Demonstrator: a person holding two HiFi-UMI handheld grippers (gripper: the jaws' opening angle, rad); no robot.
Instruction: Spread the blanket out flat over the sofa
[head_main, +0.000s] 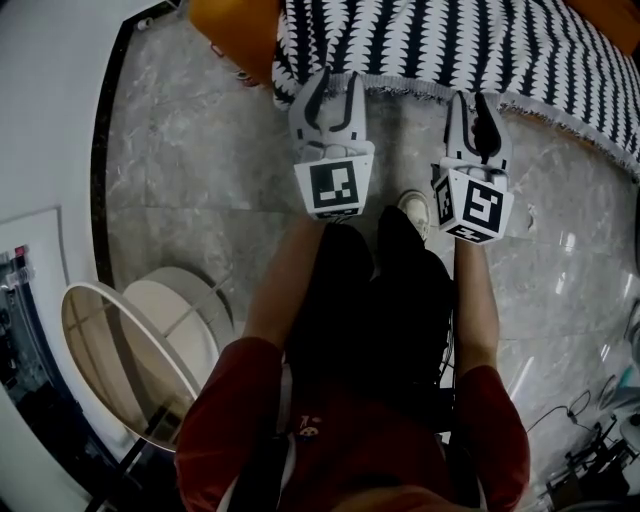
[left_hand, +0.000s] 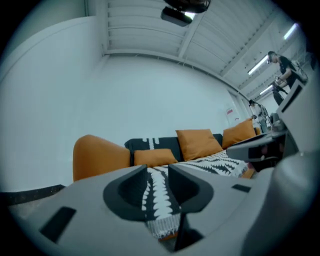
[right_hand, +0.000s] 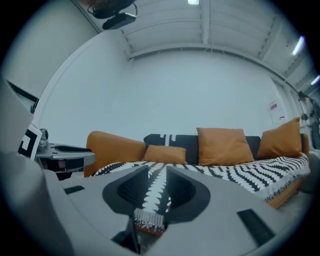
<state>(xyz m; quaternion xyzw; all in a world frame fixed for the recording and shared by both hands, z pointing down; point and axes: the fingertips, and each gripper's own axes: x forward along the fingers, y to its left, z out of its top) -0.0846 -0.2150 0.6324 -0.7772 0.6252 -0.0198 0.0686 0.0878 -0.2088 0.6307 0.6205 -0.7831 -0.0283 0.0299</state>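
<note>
A black-and-white zigzag blanket (head_main: 450, 40) with a fringed edge lies spread over the seat of the orange sofa (head_main: 235, 30). My left gripper (head_main: 335, 82) hovers at the blanket's front edge near the sofa's left arm, jaws open, nothing between them. My right gripper (head_main: 476, 102) hangs beside it to the right, also open and empty. In the left gripper view the blanket (left_hand: 220, 162) shows beyond the open left gripper (left_hand: 157, 172). The right gripper view looks past the parted right gripper (right_hand: 157, 172) at the blanket (right_hand: 240, 172) and its fringe (right_hand: 147, 220).
Orange cushions (right_hand: 224, 145) lean on the dark sofa back. A round white side table (head_main: 140, 340) stands on the grey marble floor at lower left. Cables (head_main: 580, 440) lie at lower right. The person's shoe (head_main: 415, 210) is under the grippers.
</note>
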